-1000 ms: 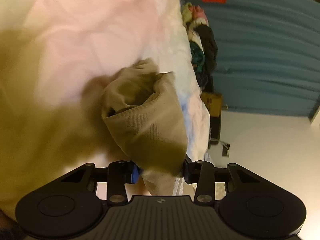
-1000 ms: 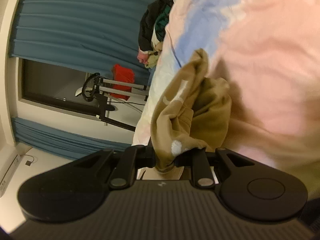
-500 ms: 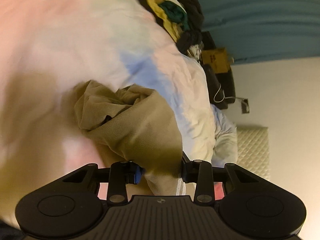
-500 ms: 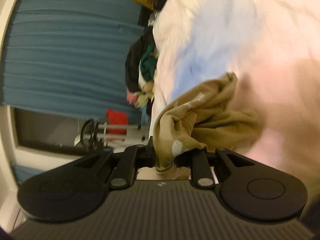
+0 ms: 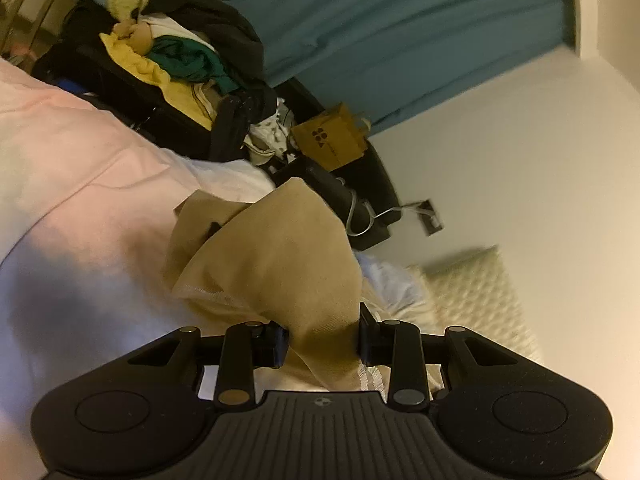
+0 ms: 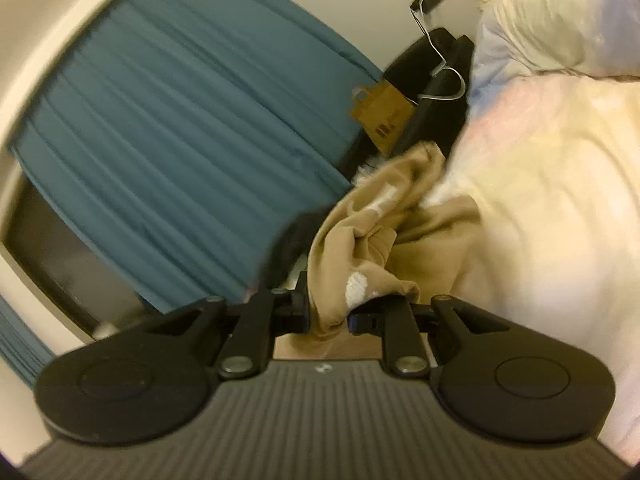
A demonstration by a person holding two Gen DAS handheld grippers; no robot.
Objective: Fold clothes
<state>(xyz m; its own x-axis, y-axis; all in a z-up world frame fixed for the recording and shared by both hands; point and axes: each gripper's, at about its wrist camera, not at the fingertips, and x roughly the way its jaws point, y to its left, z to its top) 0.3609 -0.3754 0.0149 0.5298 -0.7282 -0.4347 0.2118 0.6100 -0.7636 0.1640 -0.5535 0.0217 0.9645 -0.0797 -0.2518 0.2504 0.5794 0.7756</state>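
Note:
A tan garment (image 5: pixel 276 256) with white stripes near its hem is bunched between the jaws of my left gripper (image 5: pixel 322 338), which is shut on it. The same tan garment (image 6: pixel 376 236), with white printed marks, is also clamped in my right gripper (image 6: pixel 330 314), which is shut on it. The cloth hangs lifted above a bed covered by a pastel pink, white and blue duvet (image 5: pixel 80 200), which also shows in the right wrist view (image 6: pixel 540 184). Both views are tilted.
A pile of mixed clothes (image 5: pixel 172 52) lies on a black suitcase beyond the bed. A brown paper bag (image 5: pixel 332 140) and a black bedside unit (image 5: pixel 360 200) with a white cable stand by the wall. Teal curtains (image 6: pixel 180 128) hang behind. A quilted pillow (image 5: pixel 468 292) lies at the right.
Both grippers have swung upward and turned with the tan garment still clamped. The views now face the curtain, wall and clothes pile instead of the duvet.

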